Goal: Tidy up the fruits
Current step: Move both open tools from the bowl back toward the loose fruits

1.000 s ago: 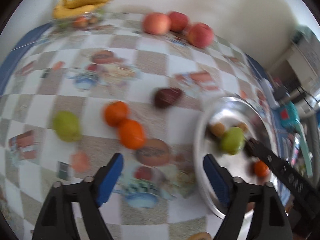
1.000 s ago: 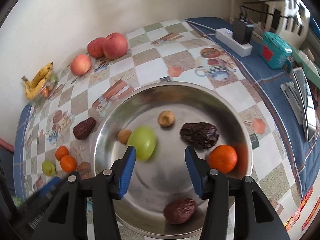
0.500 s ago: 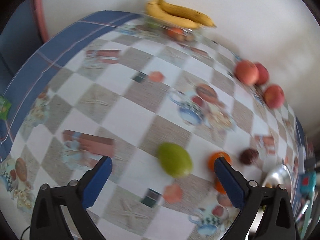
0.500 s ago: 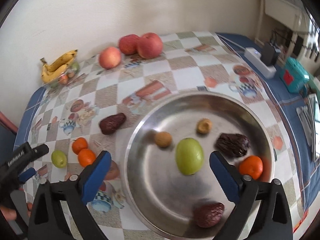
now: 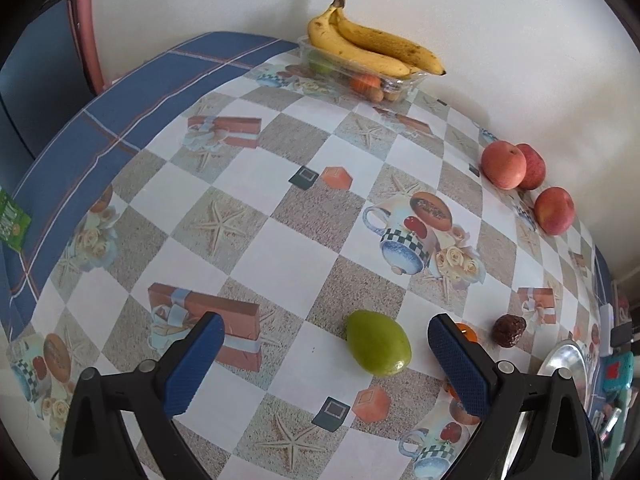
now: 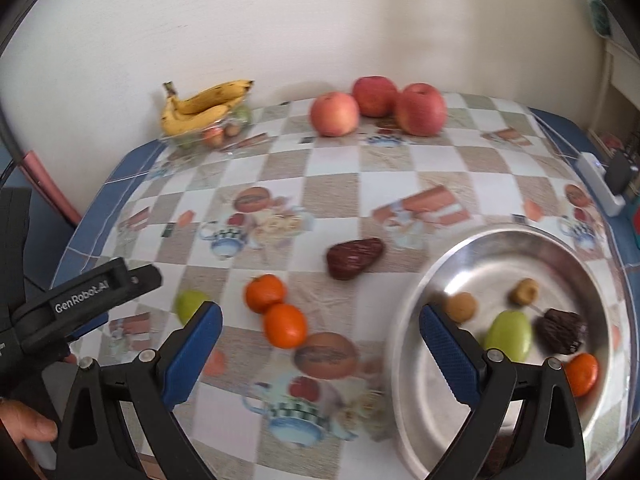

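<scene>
Left gripper [image 5: 320, 354] spread near loose green oval fruit [image 5: 378, 343]; right gripper [image 6: 320, 348] spread, empty; round steel tray [image 6: 416, 300] part-filled, several fruits remaining outside

Patterned table [image 5: 280, 248] bears apples [image 6: 376, 106], oranges [image 6: 276, 308], a steel tray [image 6: 416, 360].

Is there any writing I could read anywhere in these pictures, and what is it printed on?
"GenRobot.AI": white letters on the black left gripper, seen from the right wrist.
Green packet at the table edge: print too small to read.
Printed mug on the tablecloth: lettering blurred, unreadable.
</scene>
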The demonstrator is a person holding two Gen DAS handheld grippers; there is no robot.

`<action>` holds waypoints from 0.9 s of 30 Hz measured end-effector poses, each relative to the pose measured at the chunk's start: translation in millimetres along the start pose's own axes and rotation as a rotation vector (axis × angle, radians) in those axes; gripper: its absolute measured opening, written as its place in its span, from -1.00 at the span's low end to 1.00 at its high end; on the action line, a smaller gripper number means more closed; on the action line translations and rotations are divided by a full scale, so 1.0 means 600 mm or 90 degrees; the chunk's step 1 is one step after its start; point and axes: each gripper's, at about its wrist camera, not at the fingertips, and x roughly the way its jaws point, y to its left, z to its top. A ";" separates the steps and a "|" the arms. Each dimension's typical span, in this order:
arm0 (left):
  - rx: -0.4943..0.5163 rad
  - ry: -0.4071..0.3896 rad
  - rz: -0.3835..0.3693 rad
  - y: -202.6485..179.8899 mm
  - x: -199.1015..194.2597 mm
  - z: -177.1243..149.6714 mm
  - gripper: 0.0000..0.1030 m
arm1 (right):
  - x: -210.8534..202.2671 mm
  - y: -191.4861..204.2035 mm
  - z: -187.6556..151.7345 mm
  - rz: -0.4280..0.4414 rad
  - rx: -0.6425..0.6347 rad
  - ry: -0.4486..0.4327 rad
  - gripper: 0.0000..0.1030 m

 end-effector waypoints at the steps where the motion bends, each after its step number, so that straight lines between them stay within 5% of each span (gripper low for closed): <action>1: 0.003 -0.002 -0.002 -0.001 -0.001 0.001 1.00 | 0.005 0.007 0.000 0.001 -0.003 0.003 0.92; 11: -0.004 0.069 -0.017 -0.001 0.061 -0.007 1.00 | 0.096 0.027 -0.024 -0.023 -0.028 0.092 0.91; 18: 0.002 0.102 -0.027 -0.009 0.092 -0.016 1.00 | 0.111 0.040 -0.034 -0.040 -0.056 0.095 0.88; 20: 0.010 0.104 -0.021 -0.012 0.097 -0.018 1.00 | 0.112 0.040 -0.035 -0.043 -0.052 0.091 0.66; 21: 0.015 0.101 -0.020 -0.015 0.096 -0.018 1.00 | 0.112 0.040 -0.034 -0.047 -0.050 0.090 0.32; 27: 0.004 0.122 -0.026 -0.016 0.098 -0.015 0.97 | 0.115 0.043 -0.030 -0.034 -0.033 0.090 -0.10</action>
